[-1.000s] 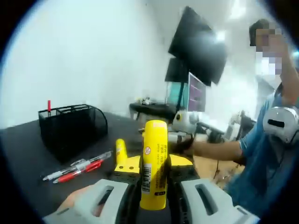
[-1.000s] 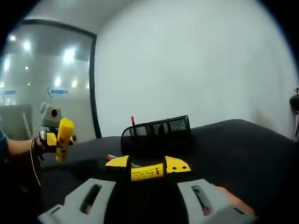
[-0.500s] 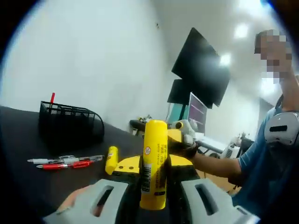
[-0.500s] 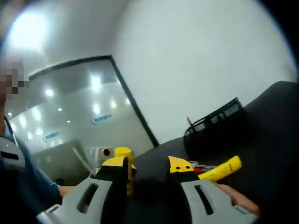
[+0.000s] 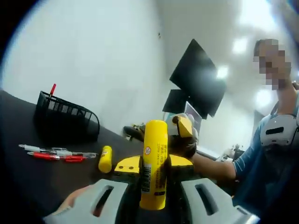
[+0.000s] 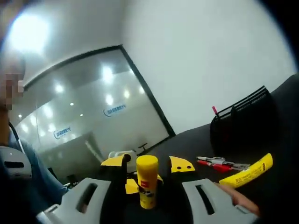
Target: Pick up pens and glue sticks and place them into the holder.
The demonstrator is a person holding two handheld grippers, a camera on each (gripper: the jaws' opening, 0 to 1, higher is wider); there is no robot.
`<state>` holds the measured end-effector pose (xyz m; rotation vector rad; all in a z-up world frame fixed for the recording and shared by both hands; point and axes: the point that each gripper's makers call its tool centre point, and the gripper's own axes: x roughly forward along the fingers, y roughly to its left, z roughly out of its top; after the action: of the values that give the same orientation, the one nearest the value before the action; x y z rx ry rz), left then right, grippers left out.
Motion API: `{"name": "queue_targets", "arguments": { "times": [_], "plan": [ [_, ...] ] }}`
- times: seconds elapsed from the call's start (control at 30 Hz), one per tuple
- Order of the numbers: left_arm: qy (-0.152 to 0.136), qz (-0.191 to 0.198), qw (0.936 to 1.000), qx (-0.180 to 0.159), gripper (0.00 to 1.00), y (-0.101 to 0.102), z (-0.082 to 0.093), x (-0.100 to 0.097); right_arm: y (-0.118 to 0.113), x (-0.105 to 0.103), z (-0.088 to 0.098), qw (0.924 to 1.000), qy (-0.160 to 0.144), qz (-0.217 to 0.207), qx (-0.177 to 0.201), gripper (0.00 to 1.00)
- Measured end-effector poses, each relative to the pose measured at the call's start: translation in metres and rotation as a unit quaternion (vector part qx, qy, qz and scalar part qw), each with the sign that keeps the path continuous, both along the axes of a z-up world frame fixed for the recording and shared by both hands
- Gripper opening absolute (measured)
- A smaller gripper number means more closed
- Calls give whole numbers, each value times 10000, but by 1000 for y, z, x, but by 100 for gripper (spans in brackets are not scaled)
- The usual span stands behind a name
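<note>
A: We see the left gripper (image 5: 154, 170) clamped on a yellow glue stick (image 5: 154, 163), long axis upright along the jaws, cap end up, barcode label on its side, print unreadable.

B: Relative to the mesh holder (image 5: 65, 122)?

A: Well apart, nearer us. A red pen (image 5: 53, 89) stands in the holder. 1 loose glue stick (image 5: 105, 159) lies on the black table (image 5: 28, 172) just beside the loose pens (image 5: 53, 154), near the holder.

B: Right gripper (image 6: 148, 169)?

A: Jaws spread, holding nothing. The wall sign is too blurred to read.

two glue sticks (image 5: 154, 163), three pens (image 5: 53, 153), one holder (image 5: 65, 122)
</note>
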<state>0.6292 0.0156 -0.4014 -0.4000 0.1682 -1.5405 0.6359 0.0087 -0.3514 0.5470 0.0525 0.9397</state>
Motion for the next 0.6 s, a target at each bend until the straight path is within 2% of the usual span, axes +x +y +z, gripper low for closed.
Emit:
{"name": "queue_targets", "arguments": {
  "times": [0.1,0.27,0.47,0.6],
  "plan": [
    [54,-46,10000,-14,16,0,-4,-2,6,0,-4,9999,52,45,-125,31],
    [32,-91,9999,-81,16,1,-1,-4,15,1,-12,9992,91,118,-370,29],
    [8,-100,9999,-98,16,1,-1,-5,18,2,-12,9994,151,175,-263,27],
    [-32,-107,9999,-42,16,0,-3,-7,21,1,-14,9991,107,157,-372,25]
  ]
}}
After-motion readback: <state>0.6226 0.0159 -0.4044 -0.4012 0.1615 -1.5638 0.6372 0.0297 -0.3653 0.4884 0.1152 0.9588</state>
